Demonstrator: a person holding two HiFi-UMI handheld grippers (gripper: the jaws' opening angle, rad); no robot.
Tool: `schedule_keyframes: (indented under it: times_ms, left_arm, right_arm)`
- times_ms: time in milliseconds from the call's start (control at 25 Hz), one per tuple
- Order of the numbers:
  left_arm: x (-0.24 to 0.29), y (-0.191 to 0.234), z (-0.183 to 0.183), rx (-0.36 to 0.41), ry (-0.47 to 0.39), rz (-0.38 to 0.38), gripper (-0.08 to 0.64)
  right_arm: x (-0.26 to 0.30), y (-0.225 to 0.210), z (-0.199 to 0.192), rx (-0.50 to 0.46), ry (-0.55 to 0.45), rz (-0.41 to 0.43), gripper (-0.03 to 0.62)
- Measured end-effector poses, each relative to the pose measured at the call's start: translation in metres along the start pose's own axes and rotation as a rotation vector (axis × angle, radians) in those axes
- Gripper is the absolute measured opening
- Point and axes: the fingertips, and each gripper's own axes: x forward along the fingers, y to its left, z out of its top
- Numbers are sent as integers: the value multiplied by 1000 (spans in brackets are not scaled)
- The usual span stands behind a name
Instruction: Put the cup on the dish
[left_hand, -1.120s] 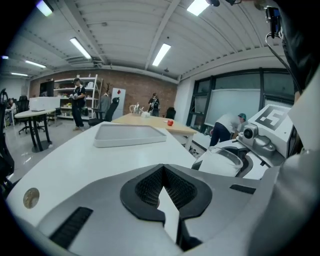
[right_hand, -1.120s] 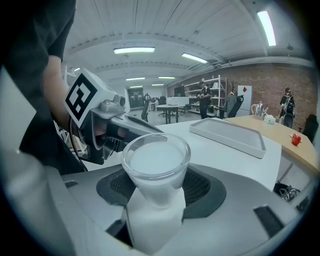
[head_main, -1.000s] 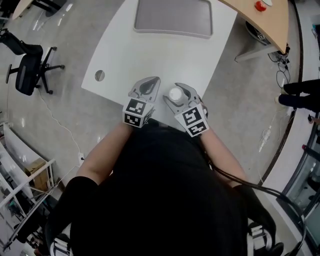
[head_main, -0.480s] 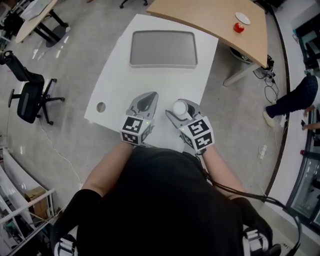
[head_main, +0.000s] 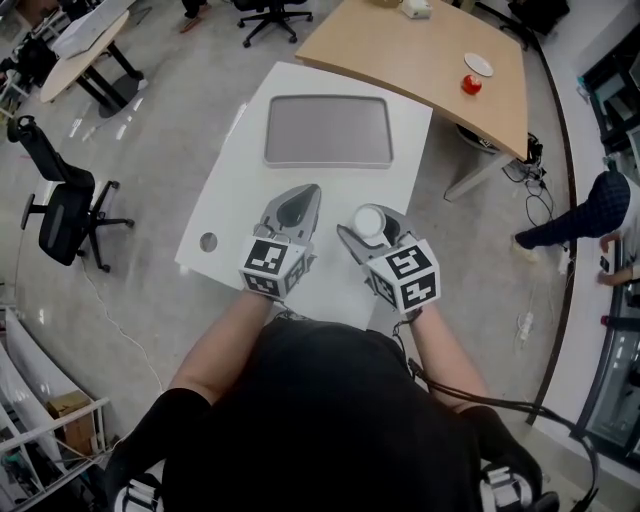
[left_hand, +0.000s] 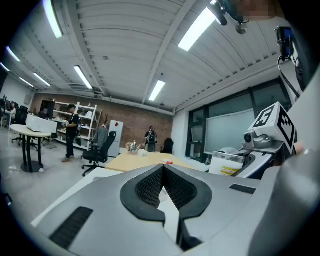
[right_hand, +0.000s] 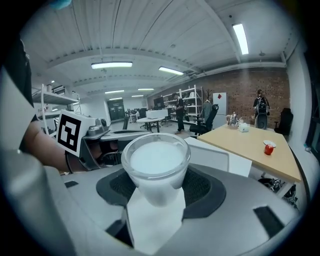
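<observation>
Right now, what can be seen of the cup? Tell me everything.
The cup is a clear-walled tumbler, glass or plastic, tapering towards its base, with a rounded rim and a white, milky inside. It stands upright, clamped at its lower half between the padded jaws of the right gripper, over the near part of the white table. It is well short of the grey tray at the far end. Whether its base touches the table cannot be told.

Left gripper (head_main: 303, 192) seemingly closed; right gripper (head_main: 370, 225) clamped.
</observation>
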Motion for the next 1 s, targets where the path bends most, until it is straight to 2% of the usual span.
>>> schedule_keyframes:
  times_ms: [360, 600, 840, 1000]
  left_arm:
    - [12, 14, 0, 13, 8, 12, -3]
    - [39, 36, -2, 53, 16, 25, -3]
    - [71, 69, -22, 81, 40, 50, -3]
    - [101, 88, -44, 56, 74, 57, -3]
  right_arm:
    - [16, -14, 15, 0, -6, -3, 233]
    - [35, -45, 27, -7, -16, -19, 233]
    - [71, -81, 24, -2, 4, -38, 233]
    - [103, -110, 14, 13, 24, -44, 233]
